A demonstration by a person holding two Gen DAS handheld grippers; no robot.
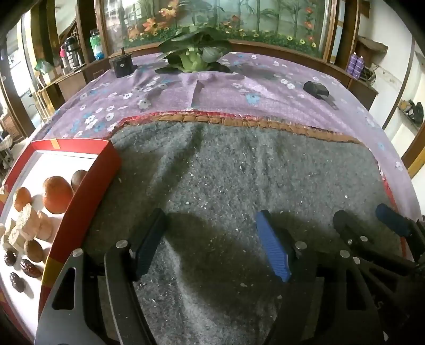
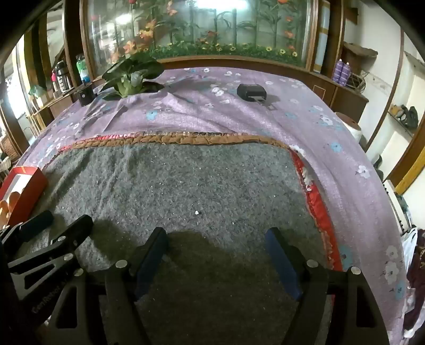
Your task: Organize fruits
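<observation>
A red box [image 1: 87, 191] with a white inside stands at the left of the grey mat [image 1: 239, 180]. It holds an orange [image 1: 57, 195], brown round fruits [image 1: 22, 198], several dark dates [image 1: 29, 267] and pale pieces [image 1: 29, 224]. My left gripper [image 1: 212, 238] is open and empty over the mat, right of the box. My right gripper [image 2: 216, 257] is open and empty over the mat; it also shows in the left wrist view [image 1: 372, 220]. The box corner [image 2: 25, 183] shows at the left of the right wrist view, with the left gripper [image 2: 62, 219] beside it.
A purple flowered cloth [image 1: 239, 87] covers the table beyond the mat. On it lie a leafy green vegetable [image 1: 191, 57], a black block [image 1: 120, 65] and a black device [image 1: 316, 89]. A wooden-framed glass cabinet [image 1: 212, 21] stands behind. The table drops off at the right [image 2: 385, 212].
</observation>
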